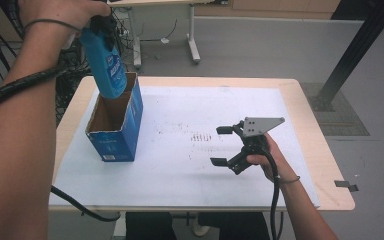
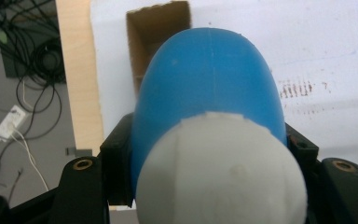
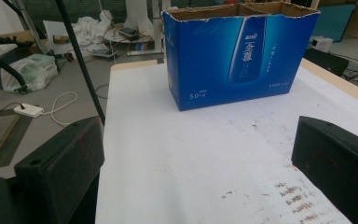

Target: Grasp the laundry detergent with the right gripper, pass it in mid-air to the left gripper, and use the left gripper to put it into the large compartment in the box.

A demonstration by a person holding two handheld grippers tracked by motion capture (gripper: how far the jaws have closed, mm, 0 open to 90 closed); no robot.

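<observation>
Clearly, the blue bottle point(image 1: 106, 65) has a white cap point(image 2: 221, 172).

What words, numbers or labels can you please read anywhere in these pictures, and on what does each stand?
"5.0": small white print low on the side of the blue box, seen in the right gripper view; the characters after it are blurred.
White lettering on the box's printed bottle picture: too blurred to read.
White lettering on the blue bottle held in the left gripper: too blurred to read.
</observation>
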